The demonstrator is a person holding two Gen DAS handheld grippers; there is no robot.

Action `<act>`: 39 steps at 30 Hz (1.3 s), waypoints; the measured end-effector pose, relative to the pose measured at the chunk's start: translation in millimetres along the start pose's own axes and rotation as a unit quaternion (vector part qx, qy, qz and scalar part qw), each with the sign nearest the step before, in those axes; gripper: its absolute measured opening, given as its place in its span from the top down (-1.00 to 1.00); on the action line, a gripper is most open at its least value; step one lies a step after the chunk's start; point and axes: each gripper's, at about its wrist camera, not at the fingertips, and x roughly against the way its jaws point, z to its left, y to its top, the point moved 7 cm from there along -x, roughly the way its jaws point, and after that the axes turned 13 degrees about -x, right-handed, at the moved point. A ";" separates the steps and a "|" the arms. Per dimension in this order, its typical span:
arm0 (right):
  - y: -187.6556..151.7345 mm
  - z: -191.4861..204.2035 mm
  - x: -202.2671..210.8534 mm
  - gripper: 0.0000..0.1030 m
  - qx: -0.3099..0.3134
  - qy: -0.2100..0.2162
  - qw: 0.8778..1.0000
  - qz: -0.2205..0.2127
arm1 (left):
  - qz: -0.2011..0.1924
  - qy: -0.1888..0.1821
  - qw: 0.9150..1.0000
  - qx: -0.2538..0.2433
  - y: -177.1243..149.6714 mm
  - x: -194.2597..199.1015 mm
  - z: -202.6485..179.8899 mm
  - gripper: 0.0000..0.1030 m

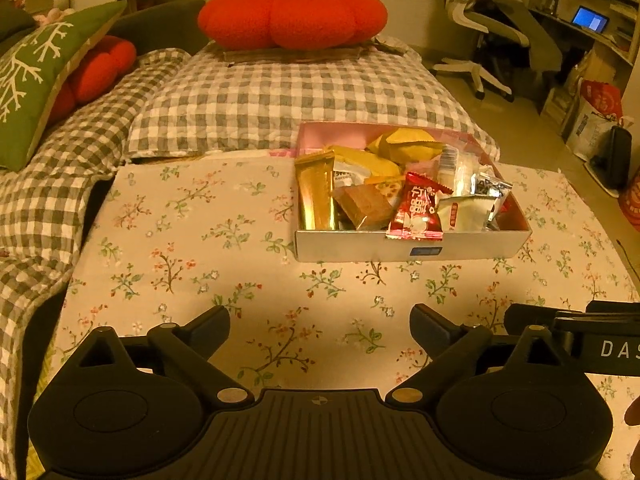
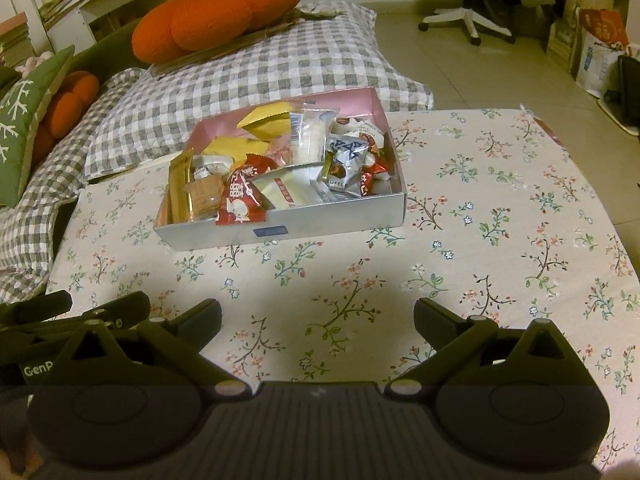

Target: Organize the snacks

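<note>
A shallow white box (image 1: 360, 245) with a pink inside stands on the floral tablecloth (image 1: 180, 240) and holds several wrapped snacks: a gold bar (image 1: 316, 194), a red packet (image 1: 416, 210), yellow packets (image 1: 408, 146), a white packet (image 1: 464, 210). The box also shows in the right wrist view (image 2: 320, 224), with the red packet (image 2: 240, 200) at its near wall. My left gripper (image 1: 320, 330) is open and empty, well short of the box. My right gripper (image 2: 318, 320) is open and empty, also short of the box. Each gripper shows at the edge of the other's view.
A grey checked blanket (image 1: 260, 96) lies behind the table with a large orange pumpkin cushion (image 1: 292, 16) on it. A green cushion (image 1: 36, 76) is at the left. An office chair (image 1: 484, 28) and bags (image 1: 596, 120) stand on the floor at the right.
</note>
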 end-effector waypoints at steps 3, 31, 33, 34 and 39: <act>-0.1 0.2 0.0 -0.99 0.000 0.000 1.000 -0.001 | -0.002 0.004 1.000 -0.001 0.8 1.1 0.4 -0.90; 2.6 1.1 1.0 -0.99 0.063 -0.064 0.995 -0.043 | 0.010 0.012 1.000 -0.002 -1.3 -1.7 2.8 -0.98; 2.4 1.2 1.1 -0.99 0.062 -0.063 0.995 -0.043 | 0.009 0.014 1.000 -0.003 -1.2 -1.6 2.9 -0.98; 2.5 1.0 1.1 -0.99 0.063 -0.064 0.995 -0.043 | 0.008 0.015 1.000 -0.005 -1.1 -1.5 2.8 -0.98; 2.1 2.0 1.4 -0.99 0.065 -0.064 0.995 -0.044 | 0.006 0.017 1.000 -0.006 -0.9 -1.1 3.2 -0.98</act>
